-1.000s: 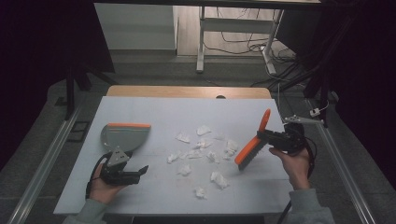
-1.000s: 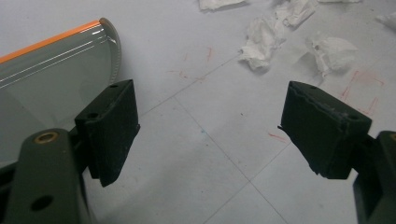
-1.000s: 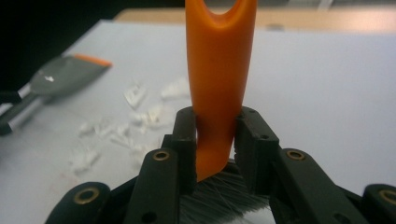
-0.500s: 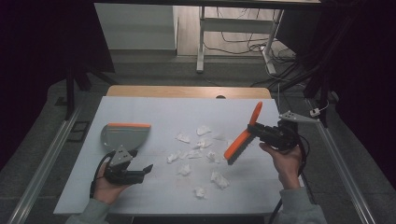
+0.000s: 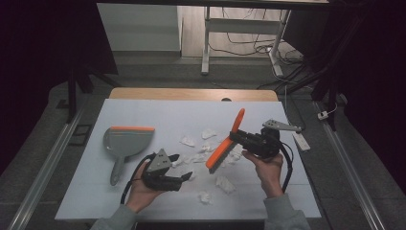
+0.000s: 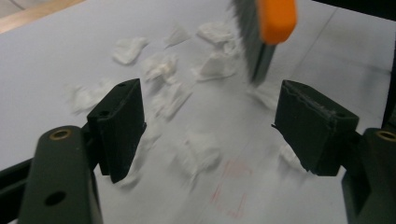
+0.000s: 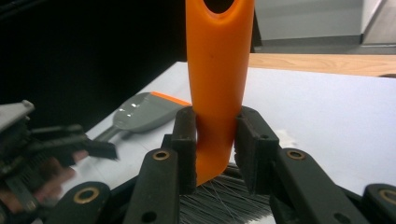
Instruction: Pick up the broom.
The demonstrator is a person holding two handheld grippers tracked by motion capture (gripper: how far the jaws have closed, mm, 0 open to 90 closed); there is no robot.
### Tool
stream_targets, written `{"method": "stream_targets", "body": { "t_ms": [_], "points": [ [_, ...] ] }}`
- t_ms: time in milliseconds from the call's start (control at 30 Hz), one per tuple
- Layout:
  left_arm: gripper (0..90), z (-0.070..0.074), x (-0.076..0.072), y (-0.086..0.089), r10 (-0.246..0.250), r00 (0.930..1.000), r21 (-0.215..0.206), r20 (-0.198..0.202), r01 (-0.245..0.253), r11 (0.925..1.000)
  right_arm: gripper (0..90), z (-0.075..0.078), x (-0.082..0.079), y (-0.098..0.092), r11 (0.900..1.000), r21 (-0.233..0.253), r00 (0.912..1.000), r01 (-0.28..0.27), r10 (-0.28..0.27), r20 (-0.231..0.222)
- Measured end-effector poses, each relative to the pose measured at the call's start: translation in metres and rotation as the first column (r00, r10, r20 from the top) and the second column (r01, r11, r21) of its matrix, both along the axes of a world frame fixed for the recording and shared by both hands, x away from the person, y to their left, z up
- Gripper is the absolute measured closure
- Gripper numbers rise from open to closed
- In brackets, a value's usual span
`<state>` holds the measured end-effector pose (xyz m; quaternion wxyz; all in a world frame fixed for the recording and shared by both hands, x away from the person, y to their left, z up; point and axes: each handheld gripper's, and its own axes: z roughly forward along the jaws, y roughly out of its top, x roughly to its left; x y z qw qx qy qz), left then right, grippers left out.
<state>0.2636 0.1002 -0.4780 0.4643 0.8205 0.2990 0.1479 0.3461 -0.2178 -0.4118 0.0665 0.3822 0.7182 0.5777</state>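
My right gripper (image 5: 234, 137) is shut on an orange hand brush (image 5: 226, 143), held tilted over the middle of the white table with its bristles down among crumpled paper scraps (image 5: 206, 134). In the right gripper view the jaws clamp the orange handle (image 7: 217, 88), grey bristles below. My left gripper (image 5: 179, 168) stands open near the front left, low over the table, nothing between its jaws. The left gripper view looks between the open jaws at paper scraps (image 6: 163, 70) and the brush head (image 6: 264, 32). A grey dustpan (image 5: 125, 143) with an orange lip lies at the left.
The white table sheet (image 5: 158, 115) ends at a wooden strip (image 5: 191, 94) at the back. More paper scraps (image 5: 225, 184) lie near the front edge. Metal rails (image 5: 347, 163) run along both sides. A table leg and cables (image 5: 249, 45) sit on the floor behind.
My right gripper has carried the brush leftward and down into the scraps. The left gripper has shifted slightly right along the front of the table.
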Motion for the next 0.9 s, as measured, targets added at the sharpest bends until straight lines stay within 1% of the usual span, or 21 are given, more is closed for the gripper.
{"method": "stream_targets", "body": {
  "t_ms": [67, 100, 167, 200, 233, 267, 300, 400, 467, 533, 633, 667, 733, 767, 900],
  "points": [
    [26.1, -0.001, 0.002, -0.009, -0.014, 0.9999, 0.002, -0.001, 0.014, 0.9999, 70.7, -0.002, -0.001, 0.006, 1.0, 0.011, 0.9999, -0.011, 0.011, -0.005],
    [26.8, -0.001, 0.002, -0.009, -0.014, 0.9999, 0.002, -0.001, 0.014, 0.9999, 70.7, -0.002, -0.001, 0.006, 1.0, 0.011, 0.9999, -0.011, 0.011, -0.005],
    [29.7, -0.003, 0.003, -0.017, -0.032, 0.9995, -0.001, -0.002, 0.032, 0.9995, 70.7, -0.006, -0.004, 0.015, 0.999, 0.03, 0.9997, -0.02, 0.02, -0.014],
    [30.6, -0.004, 0.004, -0.024, -0.047, 0.9989, 0.006, 0.001, 0.047, 0.9989, 70.7, -0.007, -0.005, 0.017, 0.999, 0.038, 0.9995, -0.026, 0.026, -0.016],
    [31.1, -0.004, 0.004, -0.024, -0.047, 0.9989, 0.006, 0.001, 0.047, 0.9989, 70.7, -0.008, -0.006, 0.02, 0.999, 0.04, 0.9995, -0.028, 0.028, -0.016],
    [31.8, -0.006, 0.006, -0.031, -0.054, 0.9986, 0.013, 0.002, 0.054, 0.9985, 70.7, -0.009, -0.007, 0.022, 0.999, 0.045, 0.9994, -0.028, 0.029, -0.019],
    [33.3, -0.006, 0.006, -0.031, -0.054, 0.9986, 0.013, 0.002, 0.054, 0.9985, 70.7, -0.009, -0.007, 0.022, 0.999, 0.045, 0.9994, -0.028, 0.029, -0.019],
    [39.6, -0.01, 0.008, -0.038, -0.041, 0.9991, 0.032, 0.011, 0.041, 0.9986, 70.7, -0.015, -0.01, 0.026, 0.997, 0.077, 0.9993, -0.021, 0.024, -0.03],
    [49.0, -0.01, 0.009, -0.039, -0.04, 0.9991, 0.034, 0.009, 0.04, 0.9986, 70.7, -0.017, -0.01, 0.027, 0.996, 0.084, 0.999, -0.02, 0.024, -0.039],
    [53.4, -0.012, 0.011, -0.04, -0.029, 0.9996, 0.041, 0.005, 0.029, 0.9987, 70.7, -0.02, -0.011, 0.029, 0.996, 0.088, 0.9987, -0.022, 0.026, -0.043],
    [59.1, -0.013, 0.012, -0.039, -0.016, 0.9998, 0.044, 0.015, 0.015, 0.9989, 70.7, -0.023, -0.012, 0.031, 0.994, 0.104, 0.998, -0.024, 0.03, -0.055],
    [61.7, -0.013, 0.012, -0.039, -0.013, 0.9998, 0.042, 0.013, 0.013, 0.999, 70.6, -0.024, -0.012, 0.032, 0.994, 0.11, 0.998, -0.022, 0.029, -0.056],
    [68.4, -0.013, 0.012, -0.039, -0.013, 0.9998, 0.049, 0.014, 0.013, 0.9987, 70.6, -0.026, -0.013, 0.032, 0.993, 0.118, 0.9978, -0.021, 0.028, -0.06],
    [73.5, -0.013, 0.012, -0.038, -0.008, 0.9998, 0.055, 0.016, 0.007, 0.9984, 70.6, -0.026, -0.014, 0.032, 0.993, 0.12, 0.9979, -0.018, 0.026, -0.059],
    [75.9, -0.012, 0.013, -0.035, 0.005, 0.9998, 0.058, 0.02, -0.006, 0.9983, 70.6, -0.026, -0.017, 0.032, 0.992, 0.125, 0.998, -0.015, 0.023, -0.059]
  ]
}}
